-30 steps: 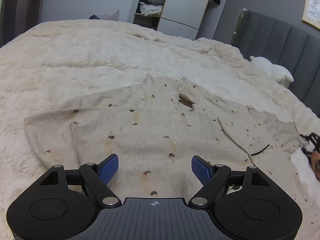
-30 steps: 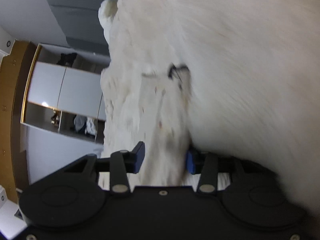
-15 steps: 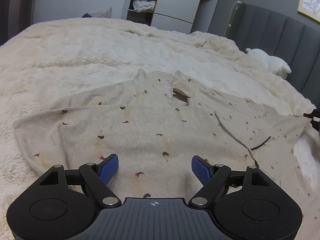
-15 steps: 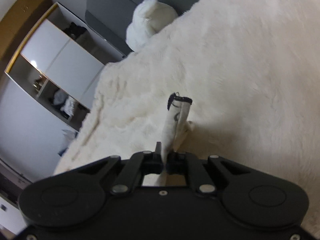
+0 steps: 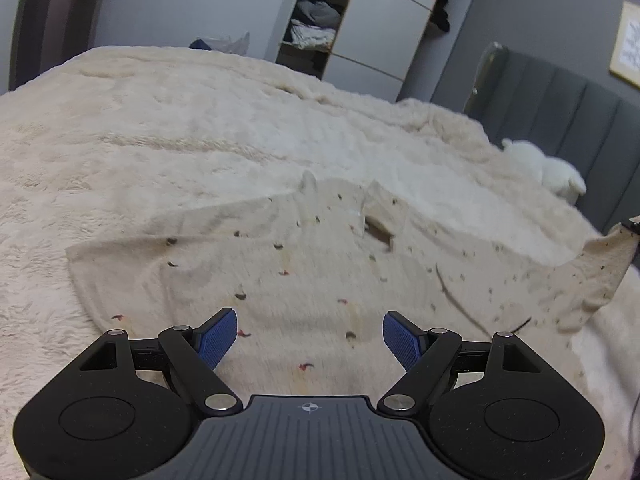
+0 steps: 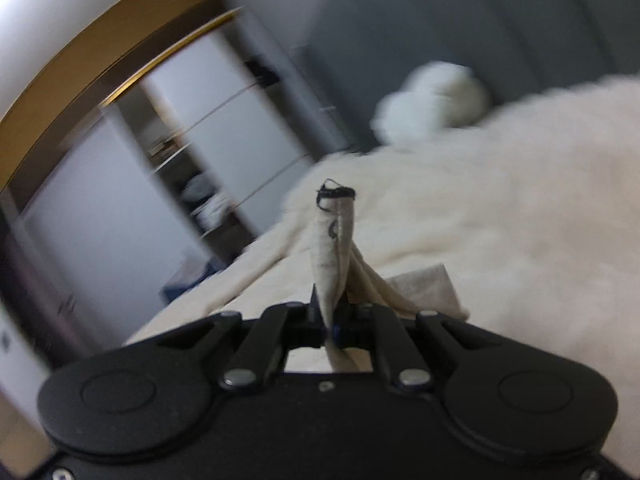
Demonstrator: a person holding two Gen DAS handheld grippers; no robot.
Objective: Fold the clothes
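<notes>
Left wrist view: the left hand-held gripper [image 5: 308, 338] hung with its jaws spread wide and nothing between its blue pads [image 5: 218, 336]. Just ahead of it and beneath it, the cream spotted garment [image 5: 280, 272] lay spread on the fluffy blanket [image 5: 180, 120] that covered the bed. Its collar opening [image 5: 378, 230] sat ahead of the gripper, slightly to the right. To the far right of the gripper, one end of the garment, the sleeve end [image 5: 608, 256], rose off the blanket toward the frame edge. A white plush toy [image 5: 556, 168] lay ahead and to the right against the grey headboard [image 5: 580, 108]. An open wardrobe [image 5: 320, 20] with stacked clothes stood far ahead.

Right wrist view: the picture was blurred. The right hand-held gripper [image 6: 334, 326] was clenched on the sleeve end [image 6: 334, 240], jaws pressed together with the fabric pinched between them. The cloth stood up ahead of the jaws, its dark-stitched edge at the top, and more of it trailed down to the right onto the blanket [image 6: 520, 200]. The plush toy [image 6: 432, 100] lay ahead and to the right; the wardrobe [image 6: 200, 152] stood ahead and to the left, tilted in the frame.
</notes>
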